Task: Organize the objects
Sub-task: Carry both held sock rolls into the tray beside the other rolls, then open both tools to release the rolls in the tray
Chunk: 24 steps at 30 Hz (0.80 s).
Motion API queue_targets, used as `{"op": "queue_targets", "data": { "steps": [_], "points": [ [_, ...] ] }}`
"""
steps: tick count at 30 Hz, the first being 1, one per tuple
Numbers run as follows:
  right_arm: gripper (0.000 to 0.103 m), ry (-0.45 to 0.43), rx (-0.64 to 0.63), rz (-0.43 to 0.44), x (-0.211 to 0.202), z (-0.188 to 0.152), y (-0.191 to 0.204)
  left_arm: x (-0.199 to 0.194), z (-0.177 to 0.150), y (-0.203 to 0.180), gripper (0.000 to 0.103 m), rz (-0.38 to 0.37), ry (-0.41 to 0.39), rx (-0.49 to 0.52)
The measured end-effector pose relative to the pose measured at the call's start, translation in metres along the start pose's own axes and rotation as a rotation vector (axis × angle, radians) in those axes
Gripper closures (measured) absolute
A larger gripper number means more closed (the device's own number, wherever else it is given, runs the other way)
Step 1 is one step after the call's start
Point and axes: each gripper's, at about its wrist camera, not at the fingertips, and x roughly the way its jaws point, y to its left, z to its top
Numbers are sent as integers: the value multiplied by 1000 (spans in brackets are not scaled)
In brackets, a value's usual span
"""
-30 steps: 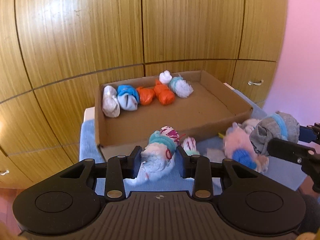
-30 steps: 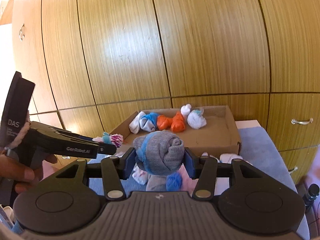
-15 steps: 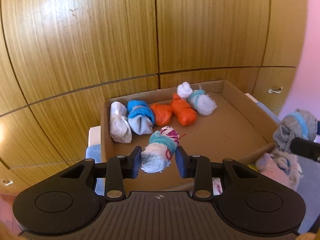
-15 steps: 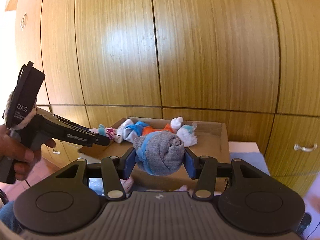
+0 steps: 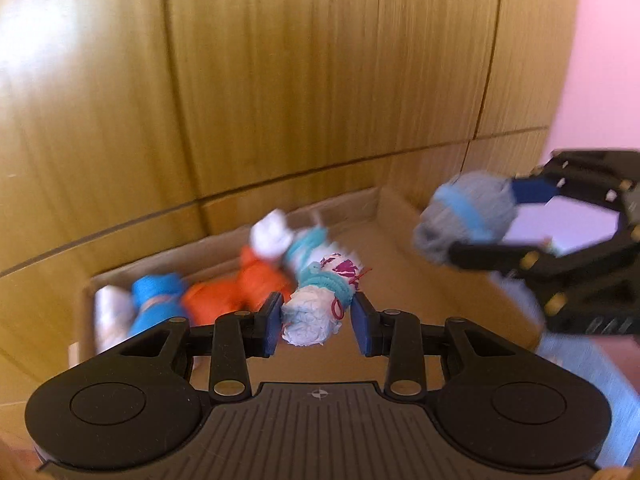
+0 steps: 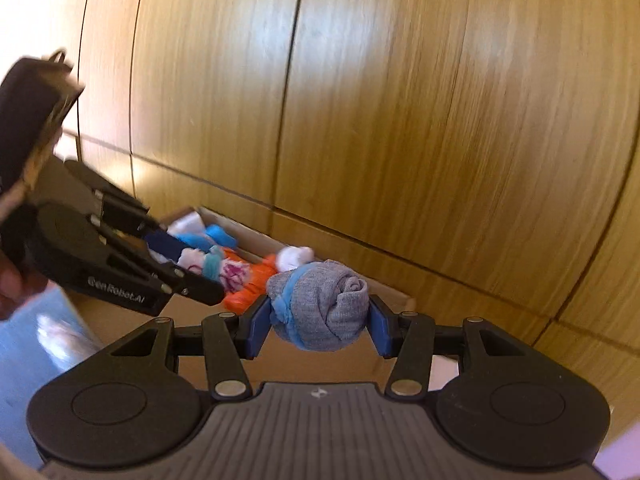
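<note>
Both grippers have advanced over the cardboard box since half a second ago, the left gripper, marked "GenRobot.AI", its jaws pinching a white-and-teal sock roll, the right gripper clamping a grey sock roll above the box's floor.

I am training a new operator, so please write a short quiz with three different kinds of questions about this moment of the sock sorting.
1. True or false: the left gripper is empty.
2. Which bundle does the right gripper hold? A) orange B) grey with a blue band C) plain white
3. Fill in: the sock bundles already sorted lie along the far wall of the ______.

Key:
1. False; it holds the white and teal sock bundle.
2. B, the grey sock roll.
3. cardboard box.
</note>
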Motion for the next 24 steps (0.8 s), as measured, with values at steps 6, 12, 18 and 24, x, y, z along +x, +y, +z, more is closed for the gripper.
{"op": "queue_targets", "data": {
  "steps": [6, 12, 18, 24],
  "points": [
    [56, 63, -133, -10, 23, -8, -6, 43, 40, -10, 60, -67, 20, -70],
    [56, 104, -221, -15, 43, -17, -2, 93, 52, -13, 60, -46, 75, -107],
    [56, 144, -270, -8, 66, -21, 1, 118, 49, -5, 60, -13, 116, -130],
    [55, 188, -281, 1, 81, -23, 4, 125, 46, 0, 58, -15, 130, -141]
  ]
}}
